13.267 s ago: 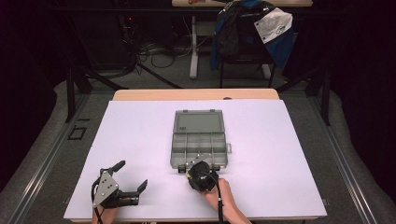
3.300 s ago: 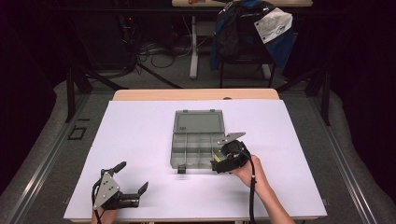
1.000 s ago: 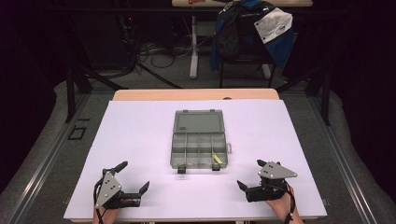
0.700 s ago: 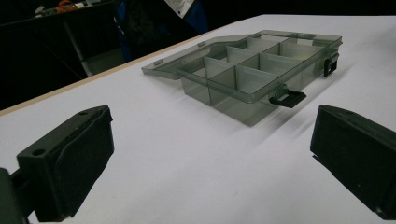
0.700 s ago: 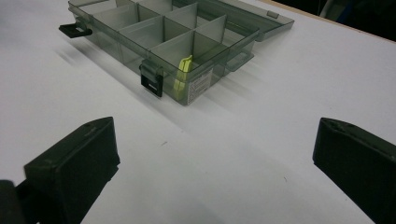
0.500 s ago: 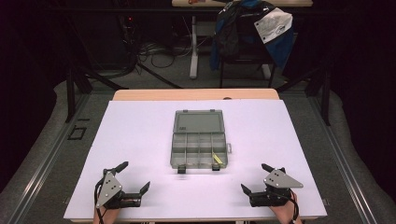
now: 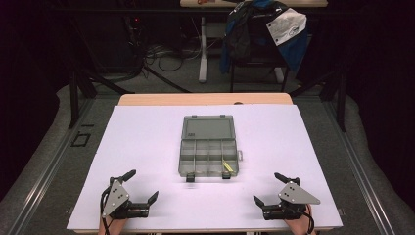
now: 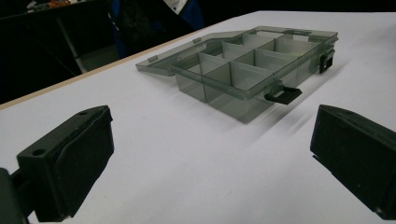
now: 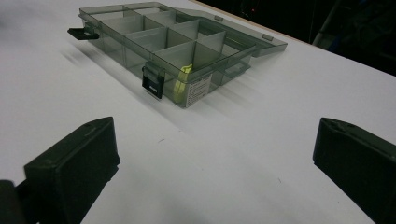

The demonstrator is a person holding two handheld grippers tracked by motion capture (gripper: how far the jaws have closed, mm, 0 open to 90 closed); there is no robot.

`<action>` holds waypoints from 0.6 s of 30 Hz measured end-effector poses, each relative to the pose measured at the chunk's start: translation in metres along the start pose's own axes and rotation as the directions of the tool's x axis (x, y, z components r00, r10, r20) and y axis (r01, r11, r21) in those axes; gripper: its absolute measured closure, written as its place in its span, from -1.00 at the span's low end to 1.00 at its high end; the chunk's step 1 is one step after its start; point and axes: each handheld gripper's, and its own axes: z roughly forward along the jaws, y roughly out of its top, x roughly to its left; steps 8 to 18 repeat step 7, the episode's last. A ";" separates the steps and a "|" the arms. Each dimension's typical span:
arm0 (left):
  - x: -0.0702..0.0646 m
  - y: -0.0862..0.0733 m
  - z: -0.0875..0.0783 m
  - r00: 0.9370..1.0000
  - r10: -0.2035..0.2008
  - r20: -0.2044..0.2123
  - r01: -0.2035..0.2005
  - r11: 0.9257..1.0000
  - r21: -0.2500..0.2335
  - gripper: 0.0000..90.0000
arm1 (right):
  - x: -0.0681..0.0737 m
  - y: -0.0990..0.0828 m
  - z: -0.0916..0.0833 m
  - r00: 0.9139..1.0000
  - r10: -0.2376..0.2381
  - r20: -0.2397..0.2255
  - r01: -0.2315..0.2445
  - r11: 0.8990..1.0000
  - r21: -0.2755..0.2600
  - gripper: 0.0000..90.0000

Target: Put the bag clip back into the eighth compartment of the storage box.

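A smoky grey plastic compartment box (image 7: pixel 208 155) lies in the middle of the white table with its lid (image 7: pixel 208 128) folded back flat. A small yellow-green item (image 7: pixel 226 166) rests in its near right compartment, the item (image 9: pixel 180 82) leaning against the box's corner in the right gripper view. My left gripper (image 7: pixel 143 188) rests open at the table's near left, empty. My right gripper (image 7: pixel 268 188) rests open at the near right, empty. Both point toward the box (image 8: pixel 243 65), well short of it.
Two black latches (image 7: pixel 191 177) hang from the box's near wall. The table's wooden far edge (image 7: pixel 205 99) borders a dark floor with cables. A chair draped with a blue jacket (image 7: pixel 259 29) stands behind the table.
My right gripper left the box's near right corner and came back to the near right edge of the table, leaving the yellow-green item in the box. The left gripper hardly moved.
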 end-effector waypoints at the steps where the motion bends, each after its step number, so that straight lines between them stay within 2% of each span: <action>1: 0.000 0.000 0.000 1.000 0.000 -0.001 0.000 1.000 0.000 -1.00 | -0.001 -0.001 -0.001 1.000 0.002 -0.001 -0.002 1.000 -0.006 -1.00; 5: 0.002 0.000 -0.001 1.000 -0.005 -0.003 0.005 1.000 0.000 -1.00 | -0.004 -0.002 -0.004 1.000 0.020 -0.006 -0.020 1.000 -0.010 -1.00; 18: 0.001 0.000 0.000 1.000 -0.004 -0.004 0.004 1.000 -0.001 -1.00 | -0.004 -0.002 -0.004 1.000 0.021 -0.005 -0.021 1.000 -0.010 -1.00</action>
